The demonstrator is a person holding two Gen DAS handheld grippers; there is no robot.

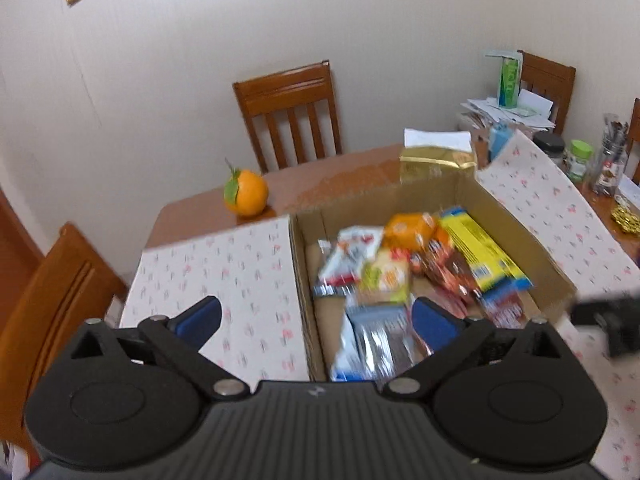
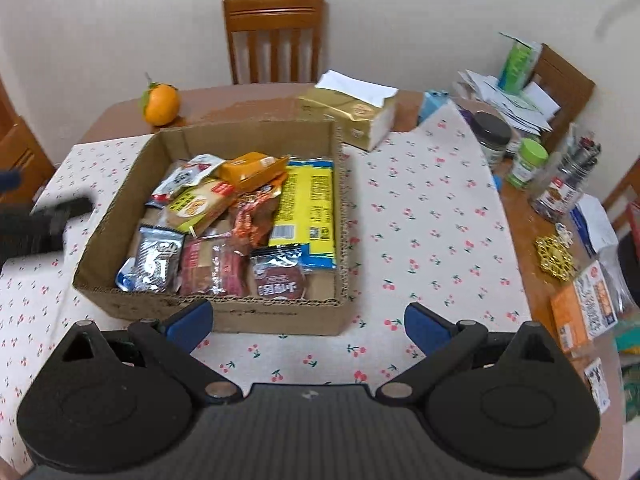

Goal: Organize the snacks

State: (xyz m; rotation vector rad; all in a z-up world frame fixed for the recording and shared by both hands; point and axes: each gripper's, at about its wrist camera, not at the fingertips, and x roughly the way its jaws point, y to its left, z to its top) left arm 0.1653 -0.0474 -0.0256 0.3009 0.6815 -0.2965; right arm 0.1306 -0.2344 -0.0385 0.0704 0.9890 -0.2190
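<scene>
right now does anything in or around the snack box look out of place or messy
Nothing is spilled or damaged. The snack packets lie jumbled and overlapping in the cardboard box, and an orange snack box sits apart at the table's right edge.

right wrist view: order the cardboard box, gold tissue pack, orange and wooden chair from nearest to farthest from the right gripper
1. cardboard box, just ahead, left of centre
2. gold tissue pack, beyond the box, right
3. orange, far left table edge
4. wooden chair, behind the table

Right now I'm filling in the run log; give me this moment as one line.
left tongs: open, empty | right tongs: open, empty | snacks: in cardboard box | orange: on table, outside box
</scene>
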